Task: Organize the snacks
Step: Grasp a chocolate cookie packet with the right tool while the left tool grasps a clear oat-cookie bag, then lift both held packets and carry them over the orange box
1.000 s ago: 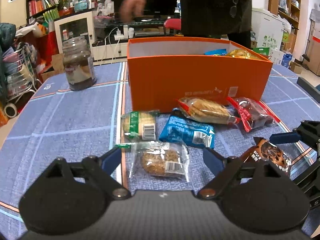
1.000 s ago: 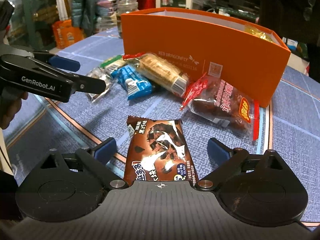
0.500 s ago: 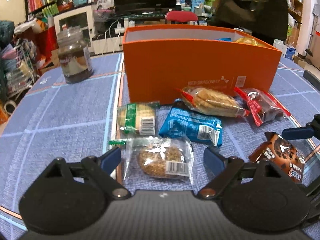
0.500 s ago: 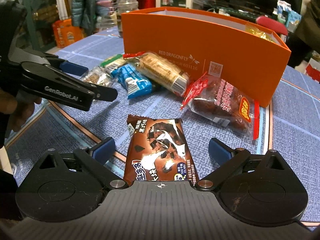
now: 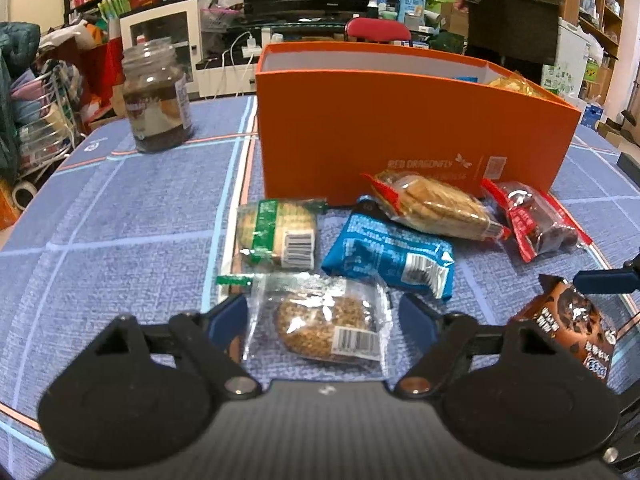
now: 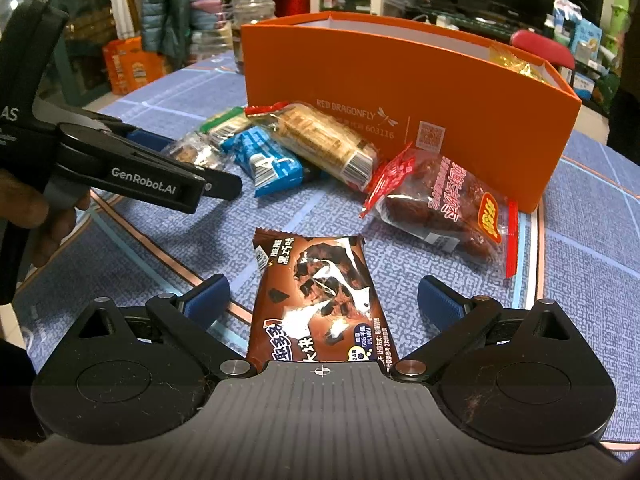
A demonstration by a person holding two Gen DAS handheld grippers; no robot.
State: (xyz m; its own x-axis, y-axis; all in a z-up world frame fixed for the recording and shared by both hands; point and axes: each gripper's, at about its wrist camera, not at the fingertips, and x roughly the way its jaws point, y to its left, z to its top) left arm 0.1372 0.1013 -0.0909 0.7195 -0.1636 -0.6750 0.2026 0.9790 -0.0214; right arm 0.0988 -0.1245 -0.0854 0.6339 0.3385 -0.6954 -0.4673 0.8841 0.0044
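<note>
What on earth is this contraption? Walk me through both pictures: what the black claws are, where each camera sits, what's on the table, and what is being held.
No robot here: a person holds a two-finger gripper in each hand, with a fisheye camera on each looking forward along its fingers. The left gripper is open around a clear-wrapped seed cake. The right gripper is open around a brown chocolate packet. Neither grips anything yet. On the blue tablecloth also lie a green-labelled biscuit pack, a blue packet, a cracker pack and a red-trimmed bag, before an orange box. A jar stands apart.
</note>
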